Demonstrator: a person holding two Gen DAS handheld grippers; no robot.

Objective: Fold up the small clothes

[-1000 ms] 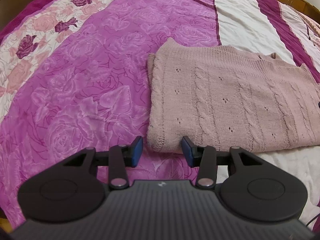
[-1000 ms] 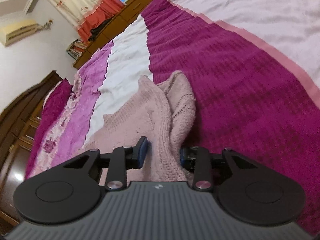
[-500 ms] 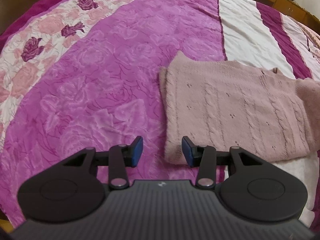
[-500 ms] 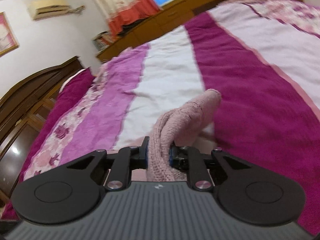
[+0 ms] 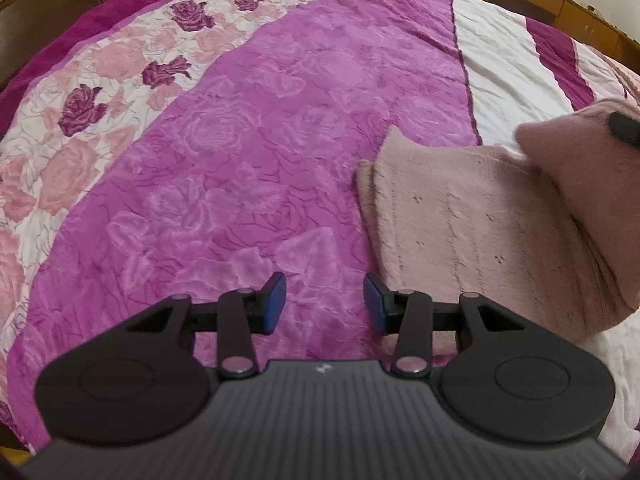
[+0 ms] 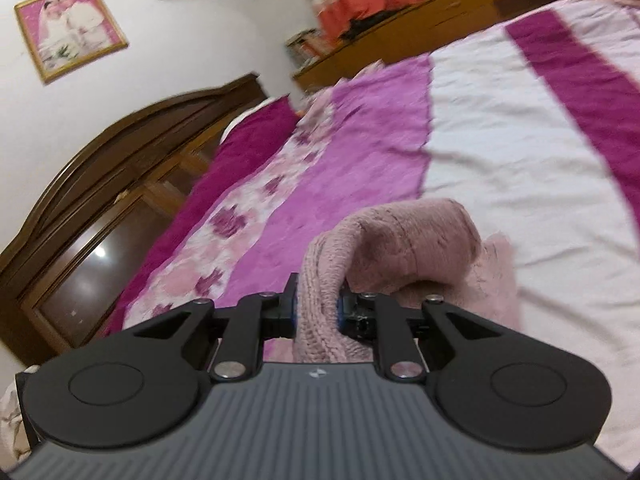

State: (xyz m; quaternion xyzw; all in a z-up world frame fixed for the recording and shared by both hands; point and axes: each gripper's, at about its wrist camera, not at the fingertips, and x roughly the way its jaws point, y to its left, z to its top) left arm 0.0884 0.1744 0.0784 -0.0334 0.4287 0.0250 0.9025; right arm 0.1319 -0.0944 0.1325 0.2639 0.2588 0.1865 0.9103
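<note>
A pink cable-knit sweater point(image 5: 472, 232) lies on the bed at the right of the left wrist view. Its right side is lifted and curls over toward the left. My left gripper point(image 5: 324, 304) is open and empty, just left of the sweater's near left corner, above the purple bedspread. My right gripper point(image 6: 316, 312) is shut on a bunched edge of the sweater point(image 6: 400, 240) and holds it raised above the bed. A dark tip of the right gripper point(image 5: 622, 126) shows at the top of the lifted fold.
The bed is covered by a striped spread: purple rose pattern point(image 5: 240, 160), a white band point(image 5: 500, 68), dark magenta bands. A dark wooden headboard point(image 6: 120, 208) and wooden cabinets point(image 6: 420, 36) stand beyond the bed edges.
My right gripper closed on the sweater's right edge, lifted it and is carrying it leftward over the garment. My left gripper drew back to the left, off the sweater's corner.
</note>
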